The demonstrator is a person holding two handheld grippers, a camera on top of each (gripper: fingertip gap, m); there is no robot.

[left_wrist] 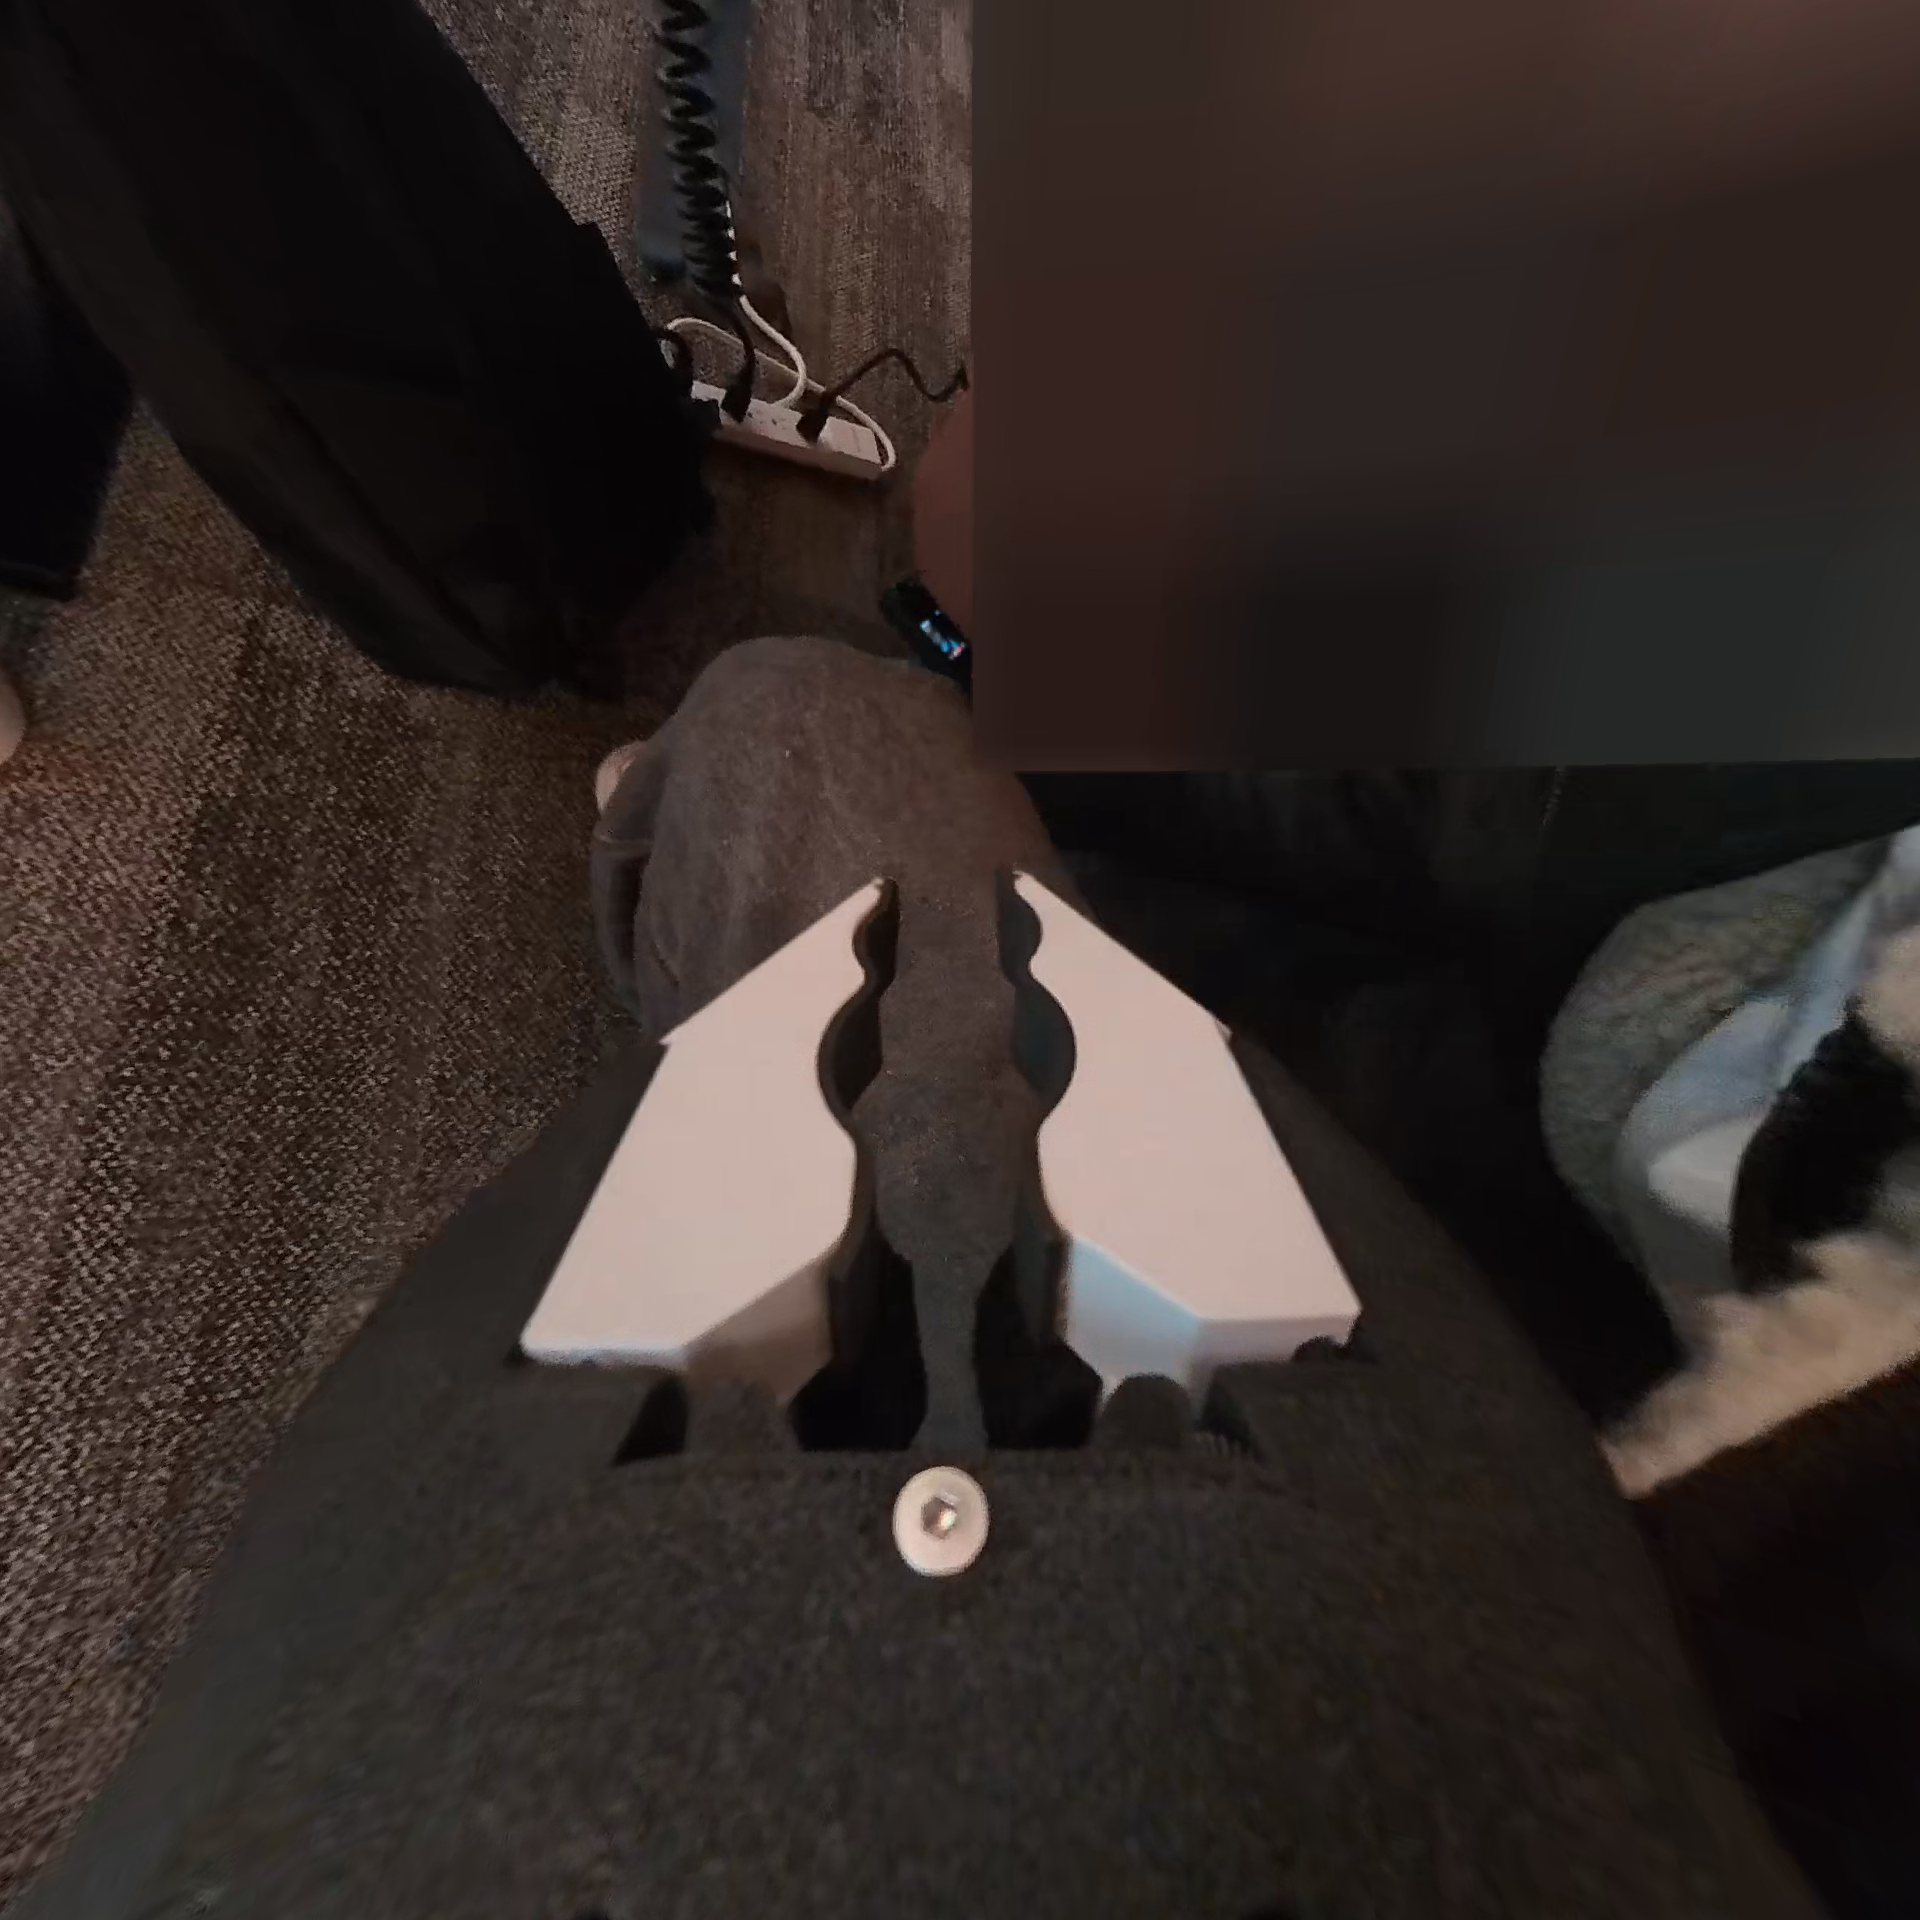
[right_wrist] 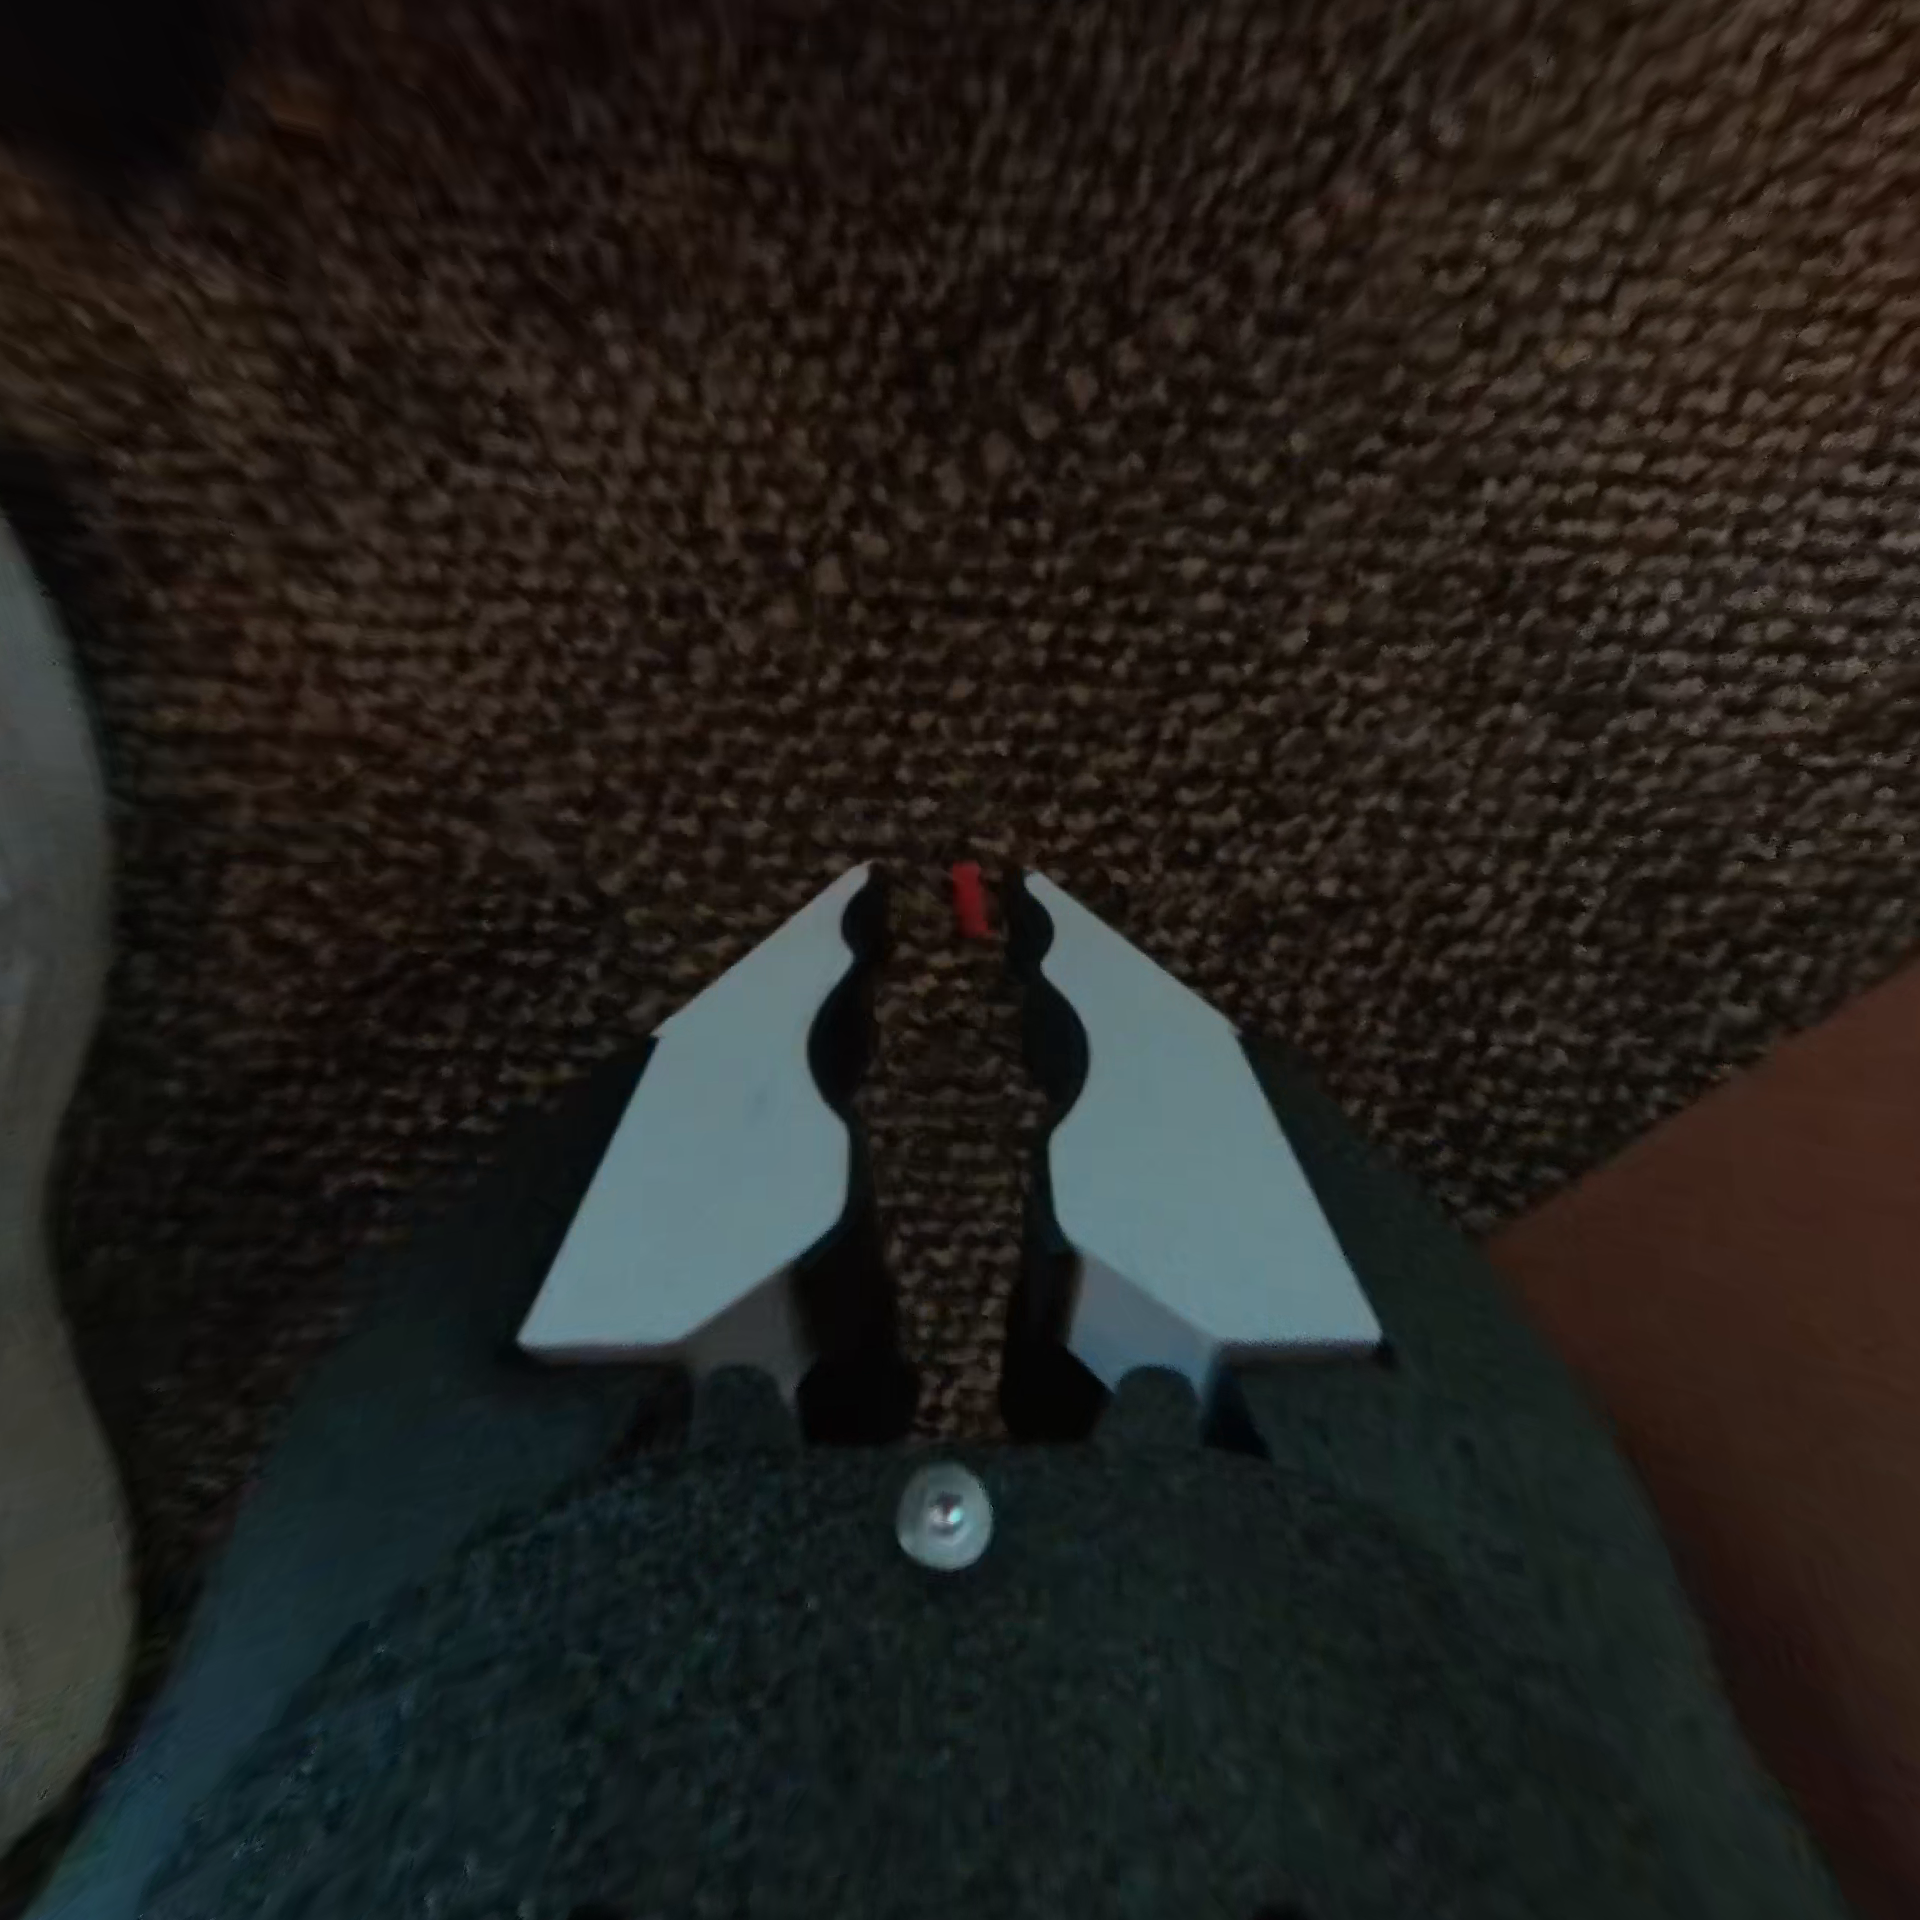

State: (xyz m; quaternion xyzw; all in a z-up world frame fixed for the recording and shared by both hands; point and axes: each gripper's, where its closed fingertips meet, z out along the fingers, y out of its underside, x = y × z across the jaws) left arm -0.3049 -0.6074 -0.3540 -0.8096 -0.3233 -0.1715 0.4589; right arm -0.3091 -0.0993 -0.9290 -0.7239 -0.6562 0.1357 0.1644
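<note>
My left gripper [left_wrist: 945,894] is shut on a grey sock [left_wrist: 800,821]. The sock's fabric runs down between the white fingers [left_wrist: 727,1143] and bunches up beyond the tips, above the brown carpet [left_wrist: 260,987]. My right gripper [right_wrist: 951,883] hangs close over the same speckled carpet [right_wrist: 1039,468] with its jaws a little apart and nothing between them. A small red scrap [right_wrist: 968,899] lies on the carpet in the gap at the tips; I cannot tell whether a finger touches it.
A white power strip [left_wrist: 800,426] with plugs and a coiled black cable [left_wrist: 701,135] lie on the floor ahead. A dark trouser leg [left_wrist: 312,312] stands at left. Black-and-white cloth [left_wrist: 1766,1122] lies at right. A pale object [right_wrist: 42,1039] borders the right wrist view. Left tips to right tips: about 75 centimeters.
</note>
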